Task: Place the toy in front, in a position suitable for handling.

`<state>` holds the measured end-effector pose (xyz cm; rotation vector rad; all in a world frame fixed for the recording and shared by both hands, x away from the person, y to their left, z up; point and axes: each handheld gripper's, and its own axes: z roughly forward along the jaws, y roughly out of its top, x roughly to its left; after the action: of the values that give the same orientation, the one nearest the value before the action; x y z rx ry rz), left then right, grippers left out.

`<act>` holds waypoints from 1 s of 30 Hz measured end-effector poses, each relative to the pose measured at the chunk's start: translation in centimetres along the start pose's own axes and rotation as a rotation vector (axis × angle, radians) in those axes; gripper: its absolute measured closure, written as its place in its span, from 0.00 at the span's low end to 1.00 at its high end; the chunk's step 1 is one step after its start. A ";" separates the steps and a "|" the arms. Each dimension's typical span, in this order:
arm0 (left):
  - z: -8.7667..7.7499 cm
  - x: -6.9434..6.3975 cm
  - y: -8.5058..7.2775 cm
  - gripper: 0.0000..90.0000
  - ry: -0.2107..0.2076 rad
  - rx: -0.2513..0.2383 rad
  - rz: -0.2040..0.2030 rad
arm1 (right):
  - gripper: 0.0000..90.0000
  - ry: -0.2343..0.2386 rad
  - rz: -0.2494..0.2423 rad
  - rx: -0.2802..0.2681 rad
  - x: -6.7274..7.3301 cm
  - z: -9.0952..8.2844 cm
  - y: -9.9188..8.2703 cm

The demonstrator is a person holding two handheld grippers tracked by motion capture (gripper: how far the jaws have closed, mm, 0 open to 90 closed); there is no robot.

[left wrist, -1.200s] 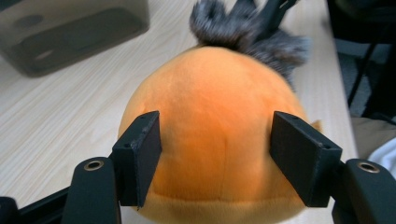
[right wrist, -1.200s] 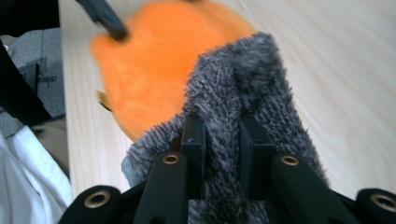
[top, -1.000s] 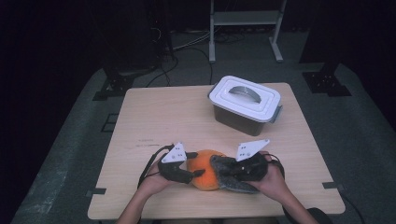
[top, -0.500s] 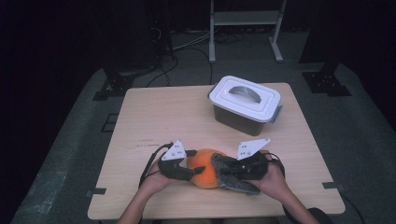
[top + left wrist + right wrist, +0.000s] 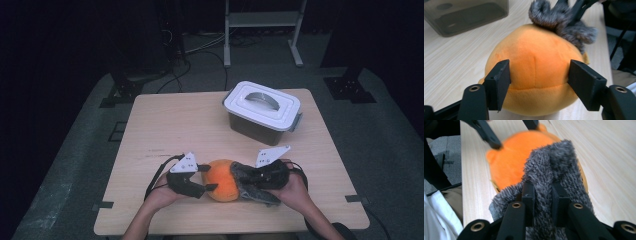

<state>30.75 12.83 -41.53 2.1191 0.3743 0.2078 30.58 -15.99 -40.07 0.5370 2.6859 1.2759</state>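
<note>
A round orange plush toy with a grey furry covering on one side lies on a pale wooden table, near the front edge at about six o'clock from the table's middle. In the high view the left gripper meets the toy from nine o'clock and the right gripper from three o'clock, each held low and nearly level in a hand whose forearm enters from the bottom edge. In the left gripper view the two black jaws bracket the orange body, pads at its flanks; they have just been closing slightly, and whether they truly press the plush cannot be told. In the right gripper view the jaws are pinched tight on a fold of the grey fur, which bunches up between them. The step in hand appears to be steadying the orange body while gripping its furry covering, perhaps to peel it off or pull it on. The next move likely calls for a firm left hold and a steady pull from the right. A grey plastic storage box with a white handled lid sits closed at one o'clock, well apart.
</note>
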 end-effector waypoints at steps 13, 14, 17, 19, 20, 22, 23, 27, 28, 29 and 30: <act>0.5 0.3 -0.3 0.39 0.040 -0.014 0.004 | 0.85 0.056 -0.070 0.023 1.5 1.1 1.0; 0.5 0.3 -0.3 0.39 0.040 -0.014 0.004 | 0.85 0.056 -0.070 0.023 1.5 1.1 1.0; 0.5 0.4 -0.4 0.39 0.032 -0.008 0.006 | 0.85 0.052 -0.049 0.045 0.9 0.6 0.4; 0.5 0.6 -0.5 0.39 0.028 -0.002 0.005 | 0.85 0.039 -0.038 0.044 0.6 0.1 0.3; 0.5 0.6 -0.5 0.39 0.024 -0.002 0.008 | 0.85 0.031 -0.033 0.029 0.4 -0.2 0.4; 0.5 0.5 -0.5 0.39 0.018 -0.002 0.016 | 0.85 0.011 -0.010 -0.010 -0.1 -0.7 0.6; 0.6 0.5 -0.5 0.39 0.014 -0.005 0.019 | 0.85 -0.003 0.002 -0.030 -0.4 -1.0 0.6; 0.7 0.3 -0.5 0.39 0.000 -0.004 0.036 | 0.84 -0.046 0.040 -0.042 -1.5 -1.1 0.2; 0.7 0.4 -0.5 0.39 0.001 -0.005 0.034 | 0.84 -0.046 0.046 -0.023 -1.8 -0.8 -0.1; 0.6 0.4 -0.6 0.39 0.003 -0.007 0.033 | 0.84 -0.040 0.050 0.001 -1.9 -0.5 -0.3; 0.6 0.4 -0.5 0.39 0.008 -0.008 0.036 | 0.84 -0.032 0.047 0.023 -1.8 -0.1 -0.5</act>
<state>31.25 12.77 -42.32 2.1192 0.3403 0.2381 32.10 -17.06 -40.48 0.6212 2.6802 1.2385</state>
